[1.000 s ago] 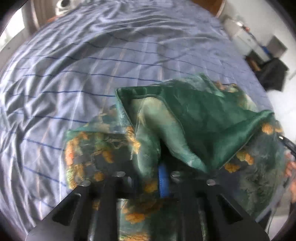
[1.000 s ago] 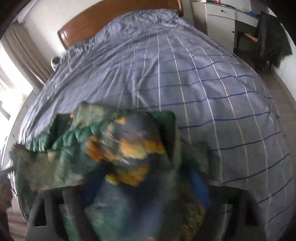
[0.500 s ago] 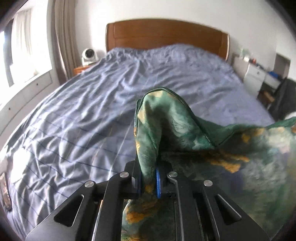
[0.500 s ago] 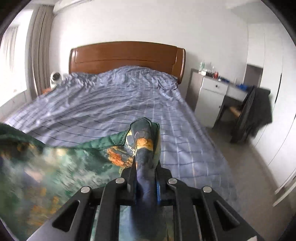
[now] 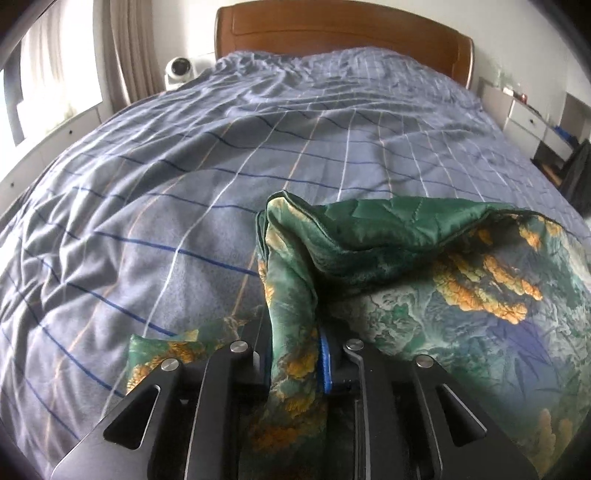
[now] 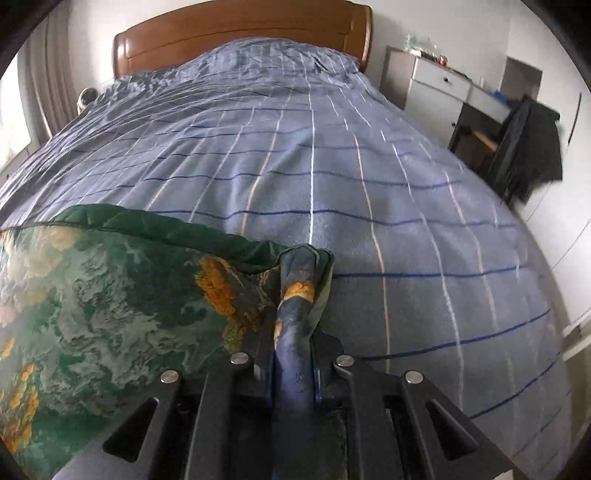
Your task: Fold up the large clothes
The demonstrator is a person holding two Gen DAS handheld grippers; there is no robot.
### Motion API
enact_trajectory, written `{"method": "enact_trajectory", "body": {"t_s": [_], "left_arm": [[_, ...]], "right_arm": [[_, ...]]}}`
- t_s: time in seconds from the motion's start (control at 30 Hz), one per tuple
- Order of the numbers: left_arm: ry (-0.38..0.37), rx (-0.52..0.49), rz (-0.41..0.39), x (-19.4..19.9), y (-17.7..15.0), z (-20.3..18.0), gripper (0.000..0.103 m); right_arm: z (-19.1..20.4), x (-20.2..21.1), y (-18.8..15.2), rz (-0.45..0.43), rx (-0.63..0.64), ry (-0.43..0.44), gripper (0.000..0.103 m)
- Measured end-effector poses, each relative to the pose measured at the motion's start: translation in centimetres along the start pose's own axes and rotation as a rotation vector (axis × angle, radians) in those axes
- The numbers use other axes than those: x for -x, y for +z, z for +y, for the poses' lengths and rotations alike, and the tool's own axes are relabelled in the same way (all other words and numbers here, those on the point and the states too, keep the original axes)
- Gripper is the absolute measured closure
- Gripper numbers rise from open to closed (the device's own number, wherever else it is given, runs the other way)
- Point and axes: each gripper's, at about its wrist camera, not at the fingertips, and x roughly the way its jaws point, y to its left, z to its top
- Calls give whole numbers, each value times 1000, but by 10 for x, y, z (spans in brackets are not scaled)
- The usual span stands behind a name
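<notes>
Blue checked bedding [image 5: 177, 229] fills a bedroom backed by a wooden headboard [image 5: 332, 33], where a green garment with orange print [image 5: 461, 295] hangs folded between two tools, its lower part draped over the bed's near edge. Left tool [image 5: 295, 354], jaws easing apart, has a bunched corner between them; right tool [image 6: 293, 354] is clamped on the other corner. Done well, both corners should likely land level and taut, and the left shouldn't let go early.
</notes>
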Motion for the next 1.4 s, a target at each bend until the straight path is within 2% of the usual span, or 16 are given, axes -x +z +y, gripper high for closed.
{"method": "enact_trajectory", "body": {"t_s": [0.2, 0.27, 0.33, 0.43, 0.47, 0.5, 0.53, 0.63, 0.77, 0.87, 0.93, 1.03, 1.1, 1.2, 1.3, 1.4], "left_arm": [[3, 4, 4, -3, 1, 0, 79], [27, 11, 22, -1, 6, 2, 64], [60, 35, 60, 4, 15, 8, 33], [12, 69, 55, 27, 29, 21, 25], [-3, 73, 33, 40, 36, 23, 24], [-8, 66, 12, 50, 40, 23, 22], [-16, 53, -11, 59, 45, 21, 19], [-58, -24, -39, 69, 58, -2, 12], [-117, -105, 19, 38, 72, -45, 12], [10, -79, 69, -4, 70, -40, 13], [54, -13, 114, -20, 61, -22, 14], [11, 197, 156, -27, 56, 21, 15], [0, 220, 142, -14, 57, 29, 18], [-61, 133, 76, 26, 63, 10, 18], [-181, 13, 25, 67, 66, -32, 12], [-299, -167, 22, 89, 68, -97, 9]], "right_arm": [[-5, -14, -3, 13, -35, 33, 86], [-5, -12, -1, 19, -45, 46, 86], [-9, -10, 2, 32, -60, 68, 84], [-22, -4, 14, 80, -96, 114, 81], [-26, 0, 17, 87, -109, 122, 73], [-33, 10, 22, 82, -130, 130, 57], [-40, 22, 26, 56, -150, 139, 51], [-53, 64, 37, -55, -162, 156, 48], [-37, 97, 39, -90, -99, 300, 48], [-11, 94, 23, -6, -39, 420, 48], [2, 85, 4, 30, 19, 369, 48], [-10, 69, -17, 58, 14, 295, 48], [-24, 72, -18, 41, -37, 281, 48], [-30, 103, -15, -52, -36, 211, 48], [-30, 140, -26, -129, -62, 305, 48], [-21, 165, -51, -142, -76, 397, 47]]}}
